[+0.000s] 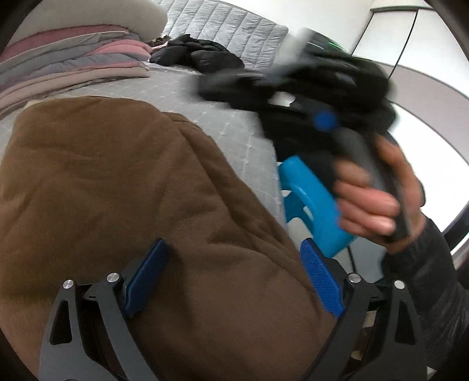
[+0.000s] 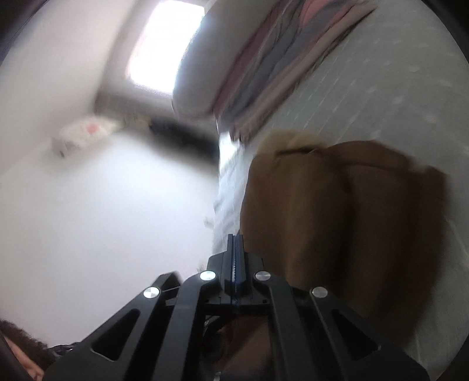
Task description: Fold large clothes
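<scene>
A brown coat [image 1: 132, 205] lies folded on the grey mattress [image 1: 222, 117]. My left gripper [image 1: 234, 272] hovers low over its near part, blue pads [image 1: 146, 275] wide apart and open, with the coat's cloth bulging between them. In the right wrist view the same coat [image 2: 337, 219] shows a cream fur collar [image 2: 293, 140] at its far end. My right gripper [image 2: 234, 243] is shut with nothing visible between its pads, just left of the coat at the bed's edge. A person's hand [image 1: 375, 199] holds that blurred gripper at the right of the left wrist view.
A stack of folded pink and grey blankets [image 1: 73, 64] under a pillow [image 1: 117, 14] sits at the far left. A black puffy jacket [image 1: 199, 55] lies at the back of the mattress. A blue plastic stool [image 1: 310, 202] stands beside the bed on the pale floor [image 2: 102, 205].
</scene>
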{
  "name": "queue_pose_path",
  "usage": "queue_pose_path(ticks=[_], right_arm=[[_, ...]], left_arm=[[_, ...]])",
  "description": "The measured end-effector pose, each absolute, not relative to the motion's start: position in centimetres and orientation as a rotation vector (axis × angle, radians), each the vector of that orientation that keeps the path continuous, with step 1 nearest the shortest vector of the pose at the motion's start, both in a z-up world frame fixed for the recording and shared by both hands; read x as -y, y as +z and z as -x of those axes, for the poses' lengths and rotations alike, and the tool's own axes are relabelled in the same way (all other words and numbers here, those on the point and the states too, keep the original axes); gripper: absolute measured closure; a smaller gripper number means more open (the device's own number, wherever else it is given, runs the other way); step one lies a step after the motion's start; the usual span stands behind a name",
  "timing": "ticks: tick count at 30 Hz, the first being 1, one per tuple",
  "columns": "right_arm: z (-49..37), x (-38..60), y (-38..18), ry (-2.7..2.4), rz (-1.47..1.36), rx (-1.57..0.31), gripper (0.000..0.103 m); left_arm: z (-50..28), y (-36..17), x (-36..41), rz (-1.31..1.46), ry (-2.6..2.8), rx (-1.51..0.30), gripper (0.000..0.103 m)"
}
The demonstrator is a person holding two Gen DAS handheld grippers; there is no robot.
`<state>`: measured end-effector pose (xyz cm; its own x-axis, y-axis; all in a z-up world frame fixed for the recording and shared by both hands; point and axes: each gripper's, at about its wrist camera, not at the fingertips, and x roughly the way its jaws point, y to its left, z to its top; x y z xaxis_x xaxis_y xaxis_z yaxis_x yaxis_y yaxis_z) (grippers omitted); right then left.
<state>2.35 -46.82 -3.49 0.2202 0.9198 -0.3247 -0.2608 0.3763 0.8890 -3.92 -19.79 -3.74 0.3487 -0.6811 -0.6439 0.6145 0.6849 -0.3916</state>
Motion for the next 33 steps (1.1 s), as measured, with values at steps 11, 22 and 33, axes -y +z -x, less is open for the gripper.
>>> queue_pose_path(ticks=[11,22,33], right_arm=[[-0.9,46.5,-13.2,0.737,-0.749,-1.286,0.103],[2.9,45.9,-3.7,0.596,-0.567,-1.097,0.04],[4.2,48.5,-3.4,0.527,-0.703,-1.056,0.006]], left_arm=[[6.3,1.7,7.7,0.3,-0.781,-0.759,0.015],[2.3,-2.9,1.6,0.52,-0.716,-0.811,0.015],[-1.8,-8.3,-3.9,0.836,-0.543,-1.019,0.015]])
